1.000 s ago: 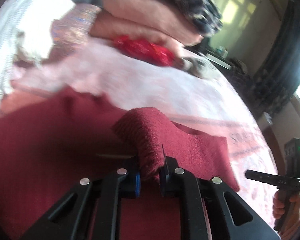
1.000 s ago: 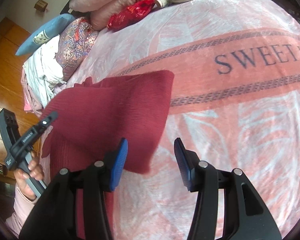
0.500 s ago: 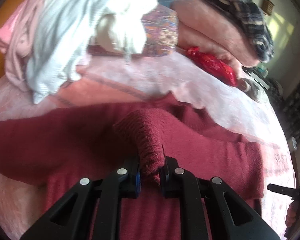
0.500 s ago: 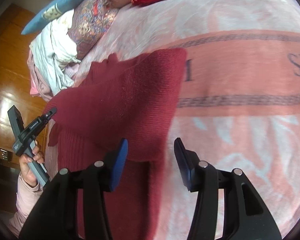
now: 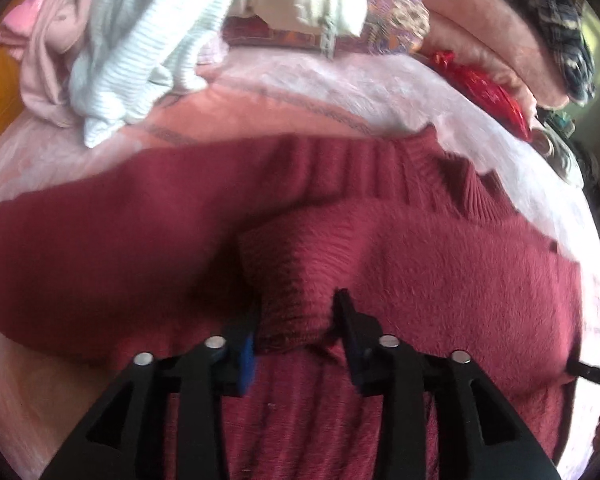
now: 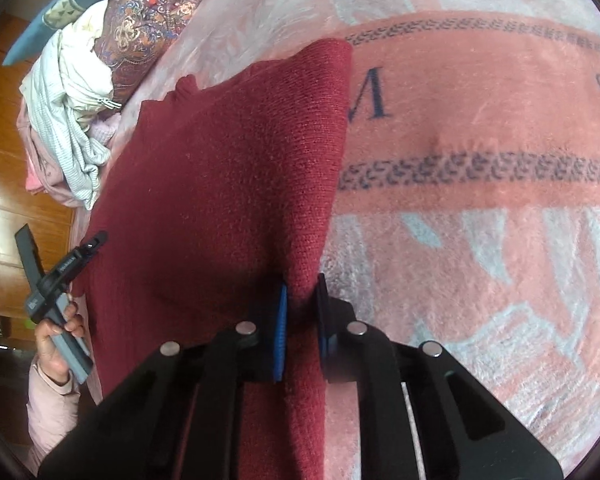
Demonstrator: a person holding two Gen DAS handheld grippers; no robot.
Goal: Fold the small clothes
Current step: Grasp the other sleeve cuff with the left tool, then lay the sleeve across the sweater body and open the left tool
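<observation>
A dark red knit sweater (image 5: 440, 280) lies spread on a pink blanket (image 6: 480, 260). In the left wrist view my left gripper (image 5: 296, 320) stands open, jaws parted, with the sweater's ribbed cuff (image 5: 288, 300) loose between them. In the right wrist view my right gripper (image 6: 302, 312) is shut on the sweater's (image 6: 228, 168) right edge. The left gripper (image 6: 56, 276) also shows there at the far left, held in a hand.
A heap of white and pink clothes (image 5: 140, 40) and patterned cushions (image 5: 392, 20) lie at the bed's far end, with a red shiny bundle (image 5: 480, 84) and folded pink quilts (image 5: 492, 32). A wooden floor (image 6: 0, 160) lies beyond the bed's left edge.
My left gripper opened and loosened its hold on the cuff after carrying it across the sweater. My right gripper moved in and shut on the sweater's edge.
</observation>
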